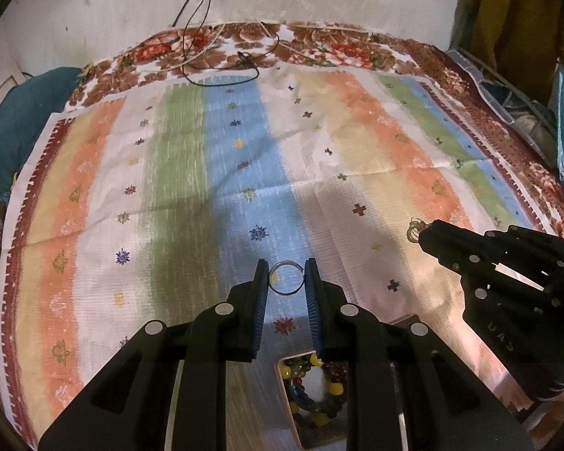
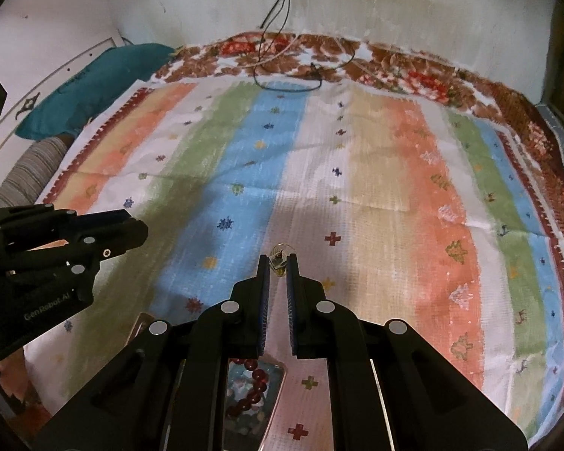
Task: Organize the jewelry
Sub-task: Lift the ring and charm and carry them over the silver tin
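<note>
My left gripper (image 1: 286,274) is shut on a thin open metal ring (image 1: 285,279), held between the fingertips above the striped cloth. My right gripper (image 2: 279,260) is shut on a small gold earring (image 2: 278,257); in the left wrist view the right gripper (image 1: 425,236) shows at the right with the gold earring (image 1: 414,228) at its tip. Below the left gripper lies a box (image 1: 282,376) with a bracelet of yellow, green and dark beads (image 1: 316,387). Below the right gripper a compartment (image 2: 278,379) holds a dark red bead bracelet (image 2: 253,383).
A striped cloth (image 1: 244,158) covers a floral bedspread (image 1: 319,49). Black and white cables (image 1: 222,56) lie at the far edge by the wall. A teal pillow (image 2: 90,86) lies at the far left. The left gripper (image 2: 131,229) shows at the left of the right wrist view.
</note>
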